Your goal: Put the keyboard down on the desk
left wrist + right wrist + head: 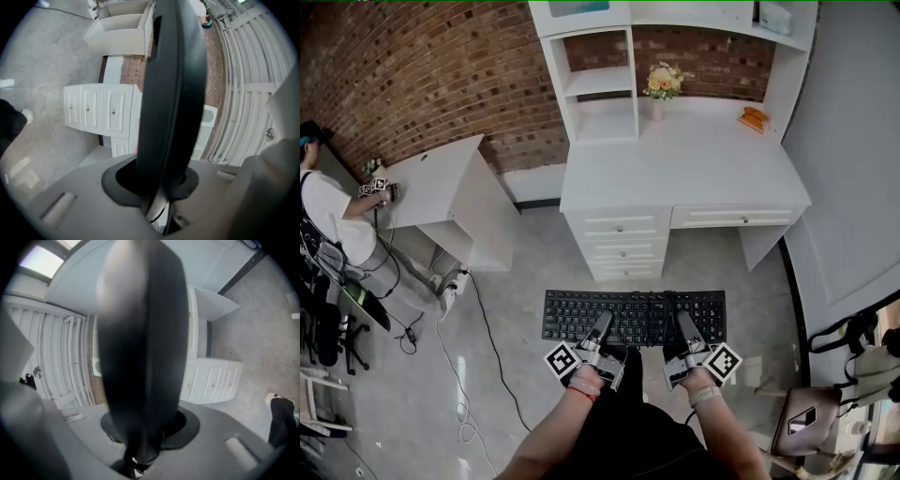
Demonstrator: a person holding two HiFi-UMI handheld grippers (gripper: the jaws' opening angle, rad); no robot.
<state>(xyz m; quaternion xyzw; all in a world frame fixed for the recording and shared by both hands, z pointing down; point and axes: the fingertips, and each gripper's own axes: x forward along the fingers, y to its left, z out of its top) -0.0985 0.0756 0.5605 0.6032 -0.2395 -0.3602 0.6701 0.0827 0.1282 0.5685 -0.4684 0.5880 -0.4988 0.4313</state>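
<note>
Two grippers carry one black keyboard (634, 317) between them, and it hangs above the grey floor, short of the white desk (694, 169) and not touching it.

At the far left of the head view a seated person (328, 211) in a white top leans at a small white side table (441, 183) that stands against the brick wall. A pale cable (469, 375) trails over the floor below that table.

The left gripper (602, 323) comes next. It is held in the person's left hand (581, 382), and its marker cube (562, 359) sits just above the wrist. Its jaws are clamped on the near edge of the keyboard, left of the middle. In the left gripper view the dark slab of the keyboard runs edge-on straight out from between the closed jaws and fills the centre.

The keyboard lies level, with its long side across the view and its keys up. It is in front of the desk's stack of drawers (623, 246) and nearer to the person than they are.

The right gripper (682, 323), held in the right hand (703, 380) with its own marker cube (723, 361), pinches the same near edge right of the middle. The right gripper view shows the dark board gripped between its jaws in the same way.

On the desktop behind, a vase of yellow flowers (663, 82) stands near the shelf unit, and a small orange object (754, 118) lies towards the right end. At the lower right a brown bag (806, 422) rests on the floor.
</note>
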